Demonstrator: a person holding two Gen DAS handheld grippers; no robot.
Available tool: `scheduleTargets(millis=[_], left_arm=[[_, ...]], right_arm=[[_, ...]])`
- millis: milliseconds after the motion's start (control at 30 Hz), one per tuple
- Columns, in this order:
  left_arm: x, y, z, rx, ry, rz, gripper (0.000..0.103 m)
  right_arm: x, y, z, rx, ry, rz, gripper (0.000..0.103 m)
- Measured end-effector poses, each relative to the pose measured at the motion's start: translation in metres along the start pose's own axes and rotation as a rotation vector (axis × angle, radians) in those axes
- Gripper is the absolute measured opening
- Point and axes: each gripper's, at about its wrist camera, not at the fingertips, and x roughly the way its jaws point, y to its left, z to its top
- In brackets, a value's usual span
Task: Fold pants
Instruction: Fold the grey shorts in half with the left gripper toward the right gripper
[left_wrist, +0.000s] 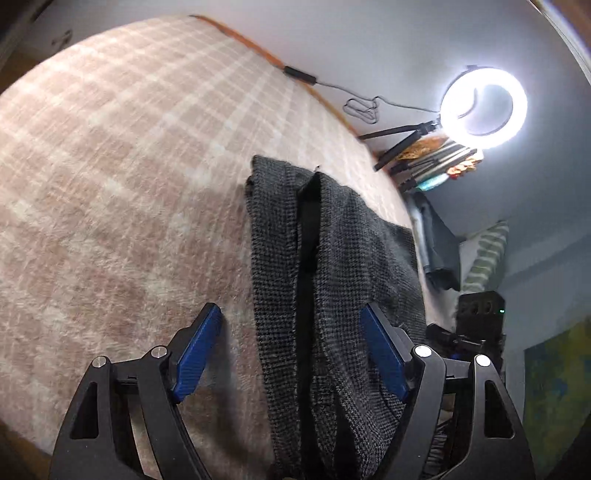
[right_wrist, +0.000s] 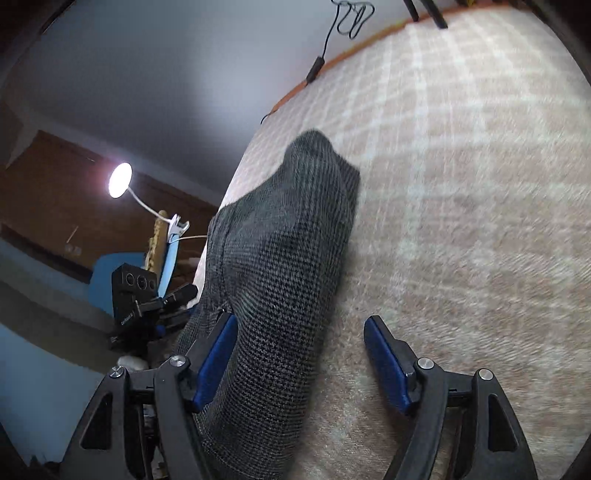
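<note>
Your widest surface is the blanket (left_wrist: 110, 177), pink with a pale checked pattern, which fills the left wrist view from 7 o'clock round to 1 o'clock and spreads over the right wrist view (right_wrist: 461, 221) from 12 to 5 o'clock.

On it lie the pants (left_wrist: 332, 266), dark grey with a fine woven check. In the left view they run from the centre down to 6 o'clock, in two long layers with a black strip between them. In the right view the pants (right_wrist: 288, 258) form a rounded heap from the centre down to 7 o'clock, near the blanket's edge.

Your left gripper (left_wrist: 291, 350) is spread wide, holding nothing. Its blue pads straddle the cloth, the left one over bare blanket, the right one over the pants' right side; whether it touches, you cannot tell.

Your right gripper (right_wrist: 301, 354) is likewise wide apart and empty, its left pad against the heap's side at 7 o'clock, its right pad over bare blanket at 5 o'clock.

At 2 o'clock in the left view, a lit ring light (left_wrist: 484, 107) glows on a black stand. At 9 o'clock in the right view, a small lamp (right_wrist: 120, 180) shines on a bent white neck. A thin black cable (right_wrist: 347, 18) hangs at 12 o'clock there.
</note>
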Motion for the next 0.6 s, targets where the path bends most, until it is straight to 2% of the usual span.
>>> scheduleTargets(millis=[200,467,533,600], left_arm=[[0.004,0.000,0.002,0.003,-0.008,-0.062,0.078],[0.021,-0.013,0.007,0.061,-0.012,-0.106,0.075],[0.024,-0.017,0.008,0.075,-0.019,-0.098,0.070],[0.024,-0.017,0.007,0.085,-0.022,-0.077,0.055]], right_arm=[[0.003,-0.003,-0.003,-0.009,-0.001,0.080,0.074],[0.019,0.022,-0.002,-0.113,0.021,0.057,0.068],[0.019,0.023,-0.002,-0.110,0.018,0.062,0.065],[0.023,0.023,-0.002,-0.101,0.016,0.058,0.056]])
